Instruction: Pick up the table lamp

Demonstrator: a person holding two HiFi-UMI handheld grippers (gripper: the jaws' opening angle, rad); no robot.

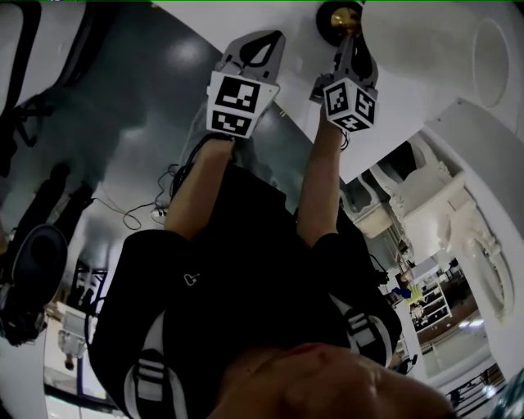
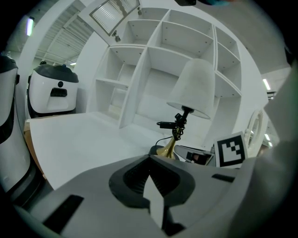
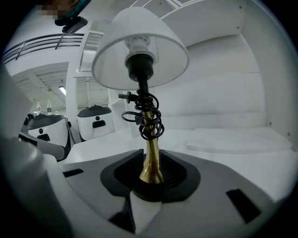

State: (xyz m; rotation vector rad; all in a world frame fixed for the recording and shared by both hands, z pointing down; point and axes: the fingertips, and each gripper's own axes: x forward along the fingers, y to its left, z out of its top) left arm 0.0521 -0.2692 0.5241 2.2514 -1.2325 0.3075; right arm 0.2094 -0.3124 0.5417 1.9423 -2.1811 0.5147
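The table lamp [image 3: 142,51] has a white shade, a brass stem [image 3: 151,158] wound with black cable, and a black foot. In the right gripper view the stem rises from between the jaws, and my right gripper [image 3: 149,186] is shut on it just above the foot. In the left gripper view the lamp [image 2: 193,88] stands ahead on the white table, with the right gripper's marker cube [image 2: 230,149] beside its foot. My left gripper [image 2: 151,186] is shut and holds nothing, a short way left of the lamp. In the head view the left gripper [image 1: 270,37] and right gripper [image 1: 350,37] reach toward the lamp foot [image 1: 337,18].
A white shelf unit [image 2: 153,60] with open compartments stands behind the lamp. White machines with dark tops [image 2: 51,90] sit beyond the white table [image 2: 84,139]. A flat white slab [image 3: 237,139] lies right of the lamp. Loose cables [image 1: 139,214] trail on the floor.
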